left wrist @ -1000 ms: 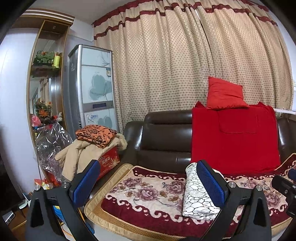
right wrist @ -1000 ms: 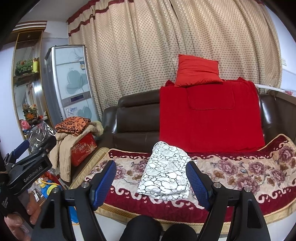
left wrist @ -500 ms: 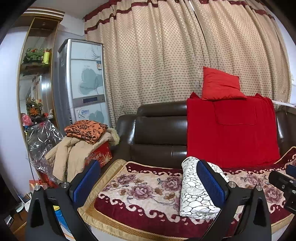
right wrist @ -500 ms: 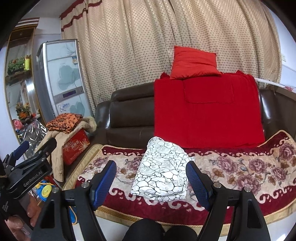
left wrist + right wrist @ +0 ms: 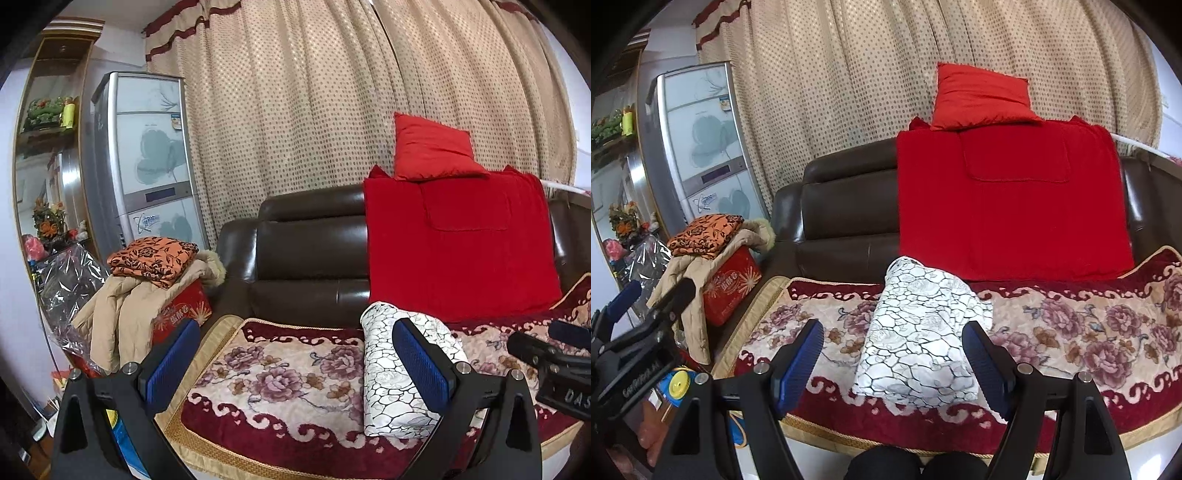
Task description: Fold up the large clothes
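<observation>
Progress: one white crackle-print bundle (image 5: 919, 332) lies folded on the floral sofa cover (image 5: 1089, 325), centre of the right-wrist frame, lower right of centre in the left-wrist frame (image 5: 391, 373). It looks like a finished compact fold, edges squared; whether it is the garment for this task or one already done I cannot tell. No cloth is spread out flat anywhere in view, so no fold is in hand now.

Tools: right gripper (image 5: 892, 363) has its jaws wide apart, blue pads framing the bundle in the picture but short of it, nothing between them. Left gripper (image 5: 295, 363) likewise spread wide and empty, aimed at the bare cover left of the bundle.

Possibly left to do (judgement): a beige coat (image 5: 122, 314) hangs unfolded over a red box (image 5: 183, 308) at lower left, with a folded orange print cloth (image 5: 153, 256) on top. A red blanket (image 5: 1008, 199) drapes the sofa back, a red cushion (image 5: 979, 98) above it.

Surroundings: brown leather sofa (image 5: 846, 206), dotted curtain (image 5: 886, 66), a tall cabinet unit (image 5: 147, 166) at left, clear plastic wrap (image 5: 62, 280) beside the coat.

Obstructions: none between grippers and bundle. The person's dark knees (image 5: 916, 461) sit at the bottom edge, close to the sofa front.
</observation>
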